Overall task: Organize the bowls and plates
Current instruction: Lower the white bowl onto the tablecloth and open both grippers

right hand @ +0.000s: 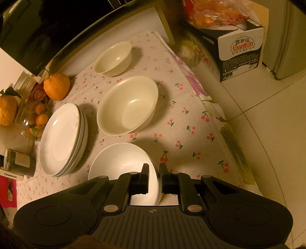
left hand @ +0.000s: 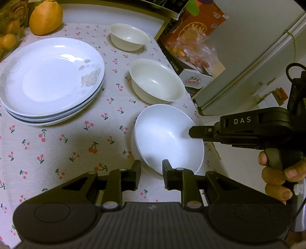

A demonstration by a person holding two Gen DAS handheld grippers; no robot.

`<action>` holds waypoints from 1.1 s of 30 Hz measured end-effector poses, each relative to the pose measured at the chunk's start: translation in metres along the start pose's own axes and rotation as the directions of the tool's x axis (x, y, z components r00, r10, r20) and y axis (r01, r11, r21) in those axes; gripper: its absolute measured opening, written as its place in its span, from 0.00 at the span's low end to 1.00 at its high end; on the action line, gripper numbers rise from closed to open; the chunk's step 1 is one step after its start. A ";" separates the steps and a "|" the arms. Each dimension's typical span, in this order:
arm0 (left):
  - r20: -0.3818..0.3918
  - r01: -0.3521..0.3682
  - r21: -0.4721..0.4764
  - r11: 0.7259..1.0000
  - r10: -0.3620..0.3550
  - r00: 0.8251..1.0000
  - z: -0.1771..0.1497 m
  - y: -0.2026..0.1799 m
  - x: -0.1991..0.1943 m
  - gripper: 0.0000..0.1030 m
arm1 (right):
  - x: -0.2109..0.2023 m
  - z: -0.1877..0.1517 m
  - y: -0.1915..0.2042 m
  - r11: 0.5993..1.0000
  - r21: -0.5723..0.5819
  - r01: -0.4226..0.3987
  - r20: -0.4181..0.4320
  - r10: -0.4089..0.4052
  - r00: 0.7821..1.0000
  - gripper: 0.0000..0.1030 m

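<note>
A stack of white plates (left hand: 51,80) (right hand: 61,139) lies on the cherry-print cloth at the left. Three bowls stand in a row: a small cream bowl (left hand: 129,36) (right hand: 113,58) farthest, a larger cream bowl (left hand: 156,80) (right hand: 127,105) in the middle, a white bowl (left hand: 168,138) (right hand: 118,162) nearest. My left gripper (left hand: 151,168) straddles the white bowl's near rim with a gap between the fingers. My right gripper (right hand: 154,172) (left hand: 191,132) is closed on that bowl's right rim; the bowl looks slightly tilted.
Large orange citrus fruits (left hand: 45,16) (right hand: 56,87) and a glass jar of small oranges (right hand: 36,118) stand behind the plates. A dark jar (right hand: 19,162) sits left of the plates. A Ganten box (right hand: 239,51) and a fridge (left hand: 258,47) stand beyond the table's right edge.
</note>
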State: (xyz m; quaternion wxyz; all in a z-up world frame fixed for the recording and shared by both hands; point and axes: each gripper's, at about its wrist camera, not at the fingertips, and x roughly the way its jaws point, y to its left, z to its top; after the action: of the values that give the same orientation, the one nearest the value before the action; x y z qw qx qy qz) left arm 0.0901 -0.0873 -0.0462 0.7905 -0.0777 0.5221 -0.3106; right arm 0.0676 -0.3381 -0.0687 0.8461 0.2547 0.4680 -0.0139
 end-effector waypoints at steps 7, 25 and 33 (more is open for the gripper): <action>-0.004 0.005 -0.005 1.000 -0.005 1.000 0.003 0.001 -0.002 0.32 | -0.001 0.001 -0.001 1.000 0.020 -0.019 -0.014 0.019 1.000 0.23; 0.063 -0.023 0.089 0.996 0.017 0.998 0.014 -0.014 -0.019 0.95 | -0.023 0.008 -0.009 0.987 0.141 -0.074 0.074 0.064 0.995 0.72; 0.150 -0.137 0.089 0.987 0.123 0.981 0.047 -0.013 -0.021 0.97 | -0.024 0.019 -0.029 0.943 0.294 -0.158 0.160 0.114 0.981 0.75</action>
State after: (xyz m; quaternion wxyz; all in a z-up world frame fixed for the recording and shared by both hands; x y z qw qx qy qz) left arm 0.1205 -0.0947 -0.0031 0.8476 -0.0264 0.4517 -0.2771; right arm 0.0612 -0.3763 -0.0534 0.8262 0.4127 0.3807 -0.0453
